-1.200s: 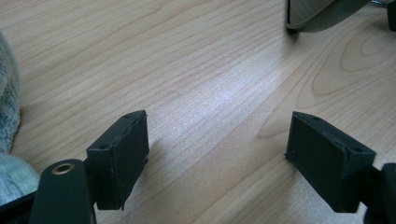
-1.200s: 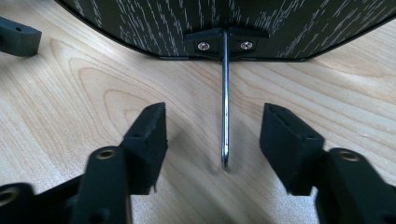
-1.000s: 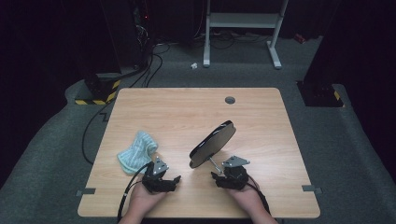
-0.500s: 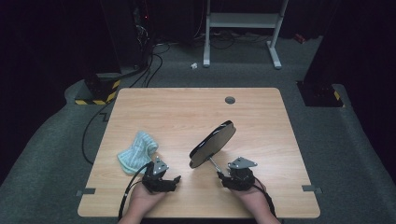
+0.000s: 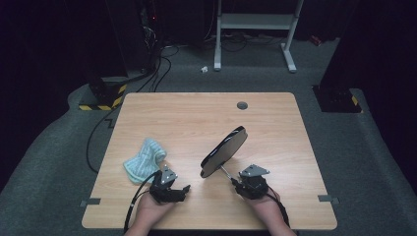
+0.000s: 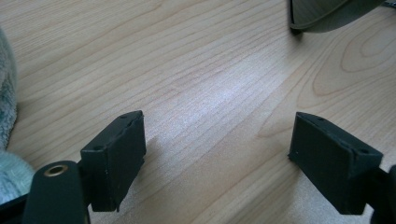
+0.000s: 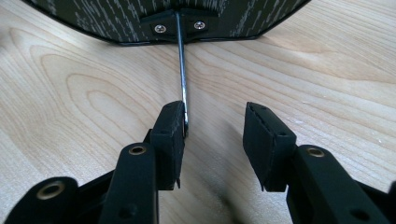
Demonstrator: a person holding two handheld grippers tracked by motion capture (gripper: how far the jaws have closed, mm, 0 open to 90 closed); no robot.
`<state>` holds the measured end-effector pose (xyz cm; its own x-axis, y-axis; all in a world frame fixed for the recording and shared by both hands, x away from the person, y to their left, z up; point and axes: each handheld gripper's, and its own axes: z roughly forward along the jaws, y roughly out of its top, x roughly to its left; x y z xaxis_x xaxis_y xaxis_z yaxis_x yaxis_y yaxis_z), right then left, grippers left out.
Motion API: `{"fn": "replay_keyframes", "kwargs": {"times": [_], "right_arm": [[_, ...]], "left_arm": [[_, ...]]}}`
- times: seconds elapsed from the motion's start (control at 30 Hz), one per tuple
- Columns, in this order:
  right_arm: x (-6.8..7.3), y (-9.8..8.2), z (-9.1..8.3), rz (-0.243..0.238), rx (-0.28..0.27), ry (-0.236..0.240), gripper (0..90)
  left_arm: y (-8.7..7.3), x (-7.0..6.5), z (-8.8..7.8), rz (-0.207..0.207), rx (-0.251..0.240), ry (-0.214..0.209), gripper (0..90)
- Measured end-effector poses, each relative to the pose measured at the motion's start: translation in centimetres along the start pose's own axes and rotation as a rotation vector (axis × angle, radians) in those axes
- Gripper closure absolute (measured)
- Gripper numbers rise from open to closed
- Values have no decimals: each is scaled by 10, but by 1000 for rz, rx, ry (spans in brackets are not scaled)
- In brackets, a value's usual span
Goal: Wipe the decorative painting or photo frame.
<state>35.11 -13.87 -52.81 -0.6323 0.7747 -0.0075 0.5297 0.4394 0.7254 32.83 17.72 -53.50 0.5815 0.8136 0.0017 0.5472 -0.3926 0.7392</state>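
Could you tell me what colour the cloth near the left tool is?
Pale blue-green cloth, clearest in the high view.

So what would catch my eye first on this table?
Probably the dark oval pan tilted near the middle of the wooden table, its thin metal handle rod running between the right gripper's half-closed jaws, which have just been closing. At the left lies a pale blue cloth, beside the open left gripper.
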Motion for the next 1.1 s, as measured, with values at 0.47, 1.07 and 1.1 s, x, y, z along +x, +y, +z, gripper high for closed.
{"fn": "replay_keyframes", "kwargs": {"times": [0.47,1.07,1.1], "right_arm": [[-16,3,2,45,-1,-19,576],[-29,8,11,61,-16,-73,575],[-30,8,11,64,-17,-74,575]], "left_arm": [[0,0,0,0,0,0,185],[0,0,0,-2,-1,4,194],[0,0,0,-2,-1,6,195]]}}
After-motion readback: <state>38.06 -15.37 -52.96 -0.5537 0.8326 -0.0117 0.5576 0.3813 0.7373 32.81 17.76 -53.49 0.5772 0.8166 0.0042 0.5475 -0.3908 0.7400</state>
